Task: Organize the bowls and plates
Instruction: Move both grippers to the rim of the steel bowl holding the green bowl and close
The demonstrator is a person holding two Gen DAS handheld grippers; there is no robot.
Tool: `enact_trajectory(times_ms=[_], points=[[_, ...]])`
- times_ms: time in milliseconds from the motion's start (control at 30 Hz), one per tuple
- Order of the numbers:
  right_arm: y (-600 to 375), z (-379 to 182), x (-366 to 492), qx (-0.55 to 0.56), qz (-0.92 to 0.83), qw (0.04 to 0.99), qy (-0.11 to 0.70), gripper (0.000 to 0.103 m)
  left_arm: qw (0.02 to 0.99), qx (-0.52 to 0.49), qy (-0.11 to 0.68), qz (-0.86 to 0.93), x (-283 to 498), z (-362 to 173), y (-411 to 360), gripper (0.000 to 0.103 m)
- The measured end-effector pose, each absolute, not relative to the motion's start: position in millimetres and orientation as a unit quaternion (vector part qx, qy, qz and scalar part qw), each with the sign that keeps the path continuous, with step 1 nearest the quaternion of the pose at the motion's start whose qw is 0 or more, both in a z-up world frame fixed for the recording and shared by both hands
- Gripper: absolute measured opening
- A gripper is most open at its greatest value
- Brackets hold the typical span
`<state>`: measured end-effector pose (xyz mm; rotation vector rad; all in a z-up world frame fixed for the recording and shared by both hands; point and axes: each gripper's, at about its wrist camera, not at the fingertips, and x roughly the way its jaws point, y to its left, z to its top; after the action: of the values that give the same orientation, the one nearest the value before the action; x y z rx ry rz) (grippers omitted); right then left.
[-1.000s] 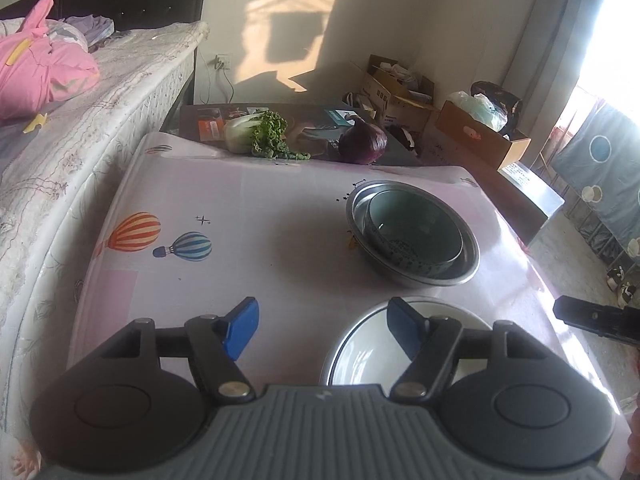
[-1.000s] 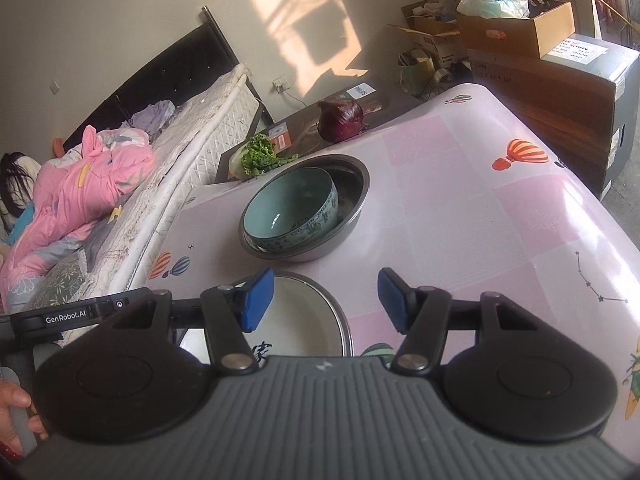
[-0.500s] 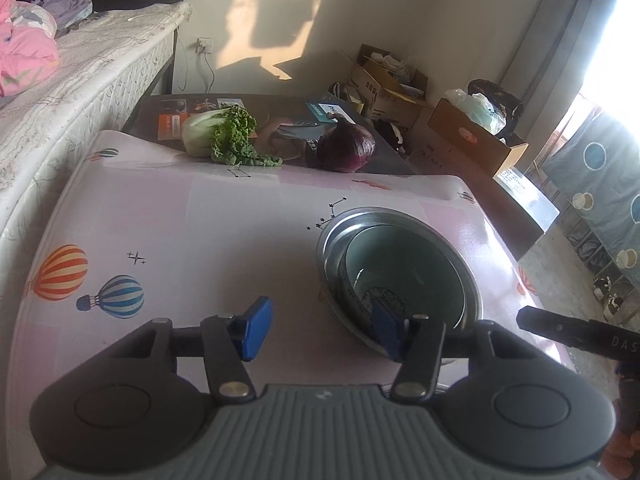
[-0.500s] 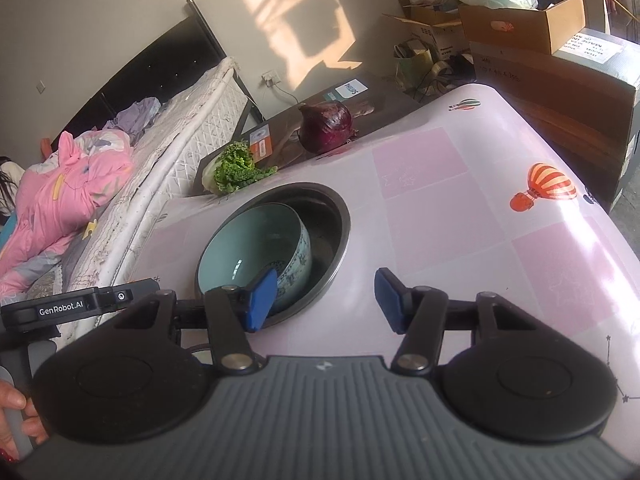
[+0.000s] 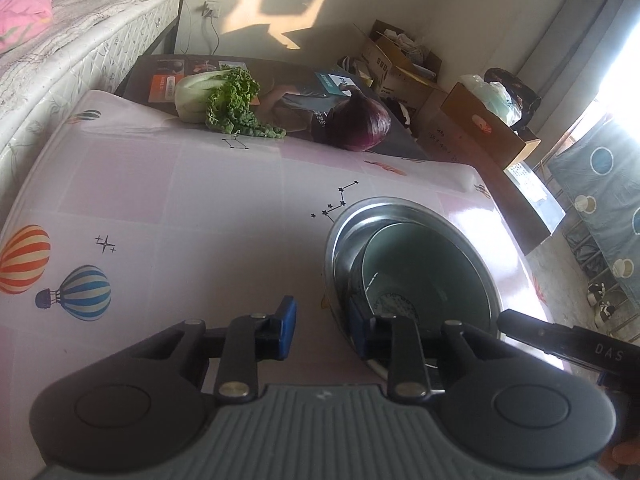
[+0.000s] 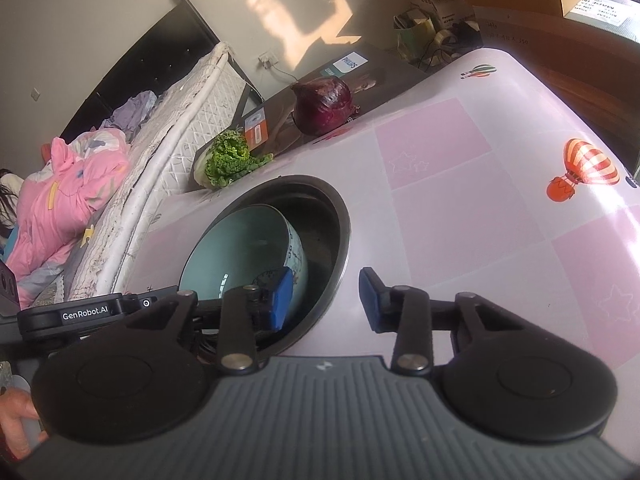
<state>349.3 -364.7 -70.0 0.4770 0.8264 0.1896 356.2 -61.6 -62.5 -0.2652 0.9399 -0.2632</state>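
Left wrist: steel bowl's [image 5: 408, 216] rim between hand-held gripper [image 5: 322, 330] jaws.

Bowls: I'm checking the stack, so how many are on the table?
2: a wide steel bowl on the pink balloon-print tablecloth, and a pale green ceramic bowl nested inside it. Anything nearer the camera may be hidden.

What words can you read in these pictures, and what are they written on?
"GenRobot.AI": on the left gripper's black body.
"PHILIPS", upside down: on the dark flat box behind the red onion.
"DAS": on the right gripper's black body, rest cut off.
Labels on the cardboard boxes: too blurred to read.
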Motion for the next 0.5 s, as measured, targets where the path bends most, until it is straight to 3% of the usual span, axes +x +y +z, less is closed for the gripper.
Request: enact_trajectory(times_ms=[500], points=[[-355,-80,367,0.218,0.095,0.876,0.419,0.024,0.872,-0.113,0.467,-0.094,370,-61,-72,0.033]])
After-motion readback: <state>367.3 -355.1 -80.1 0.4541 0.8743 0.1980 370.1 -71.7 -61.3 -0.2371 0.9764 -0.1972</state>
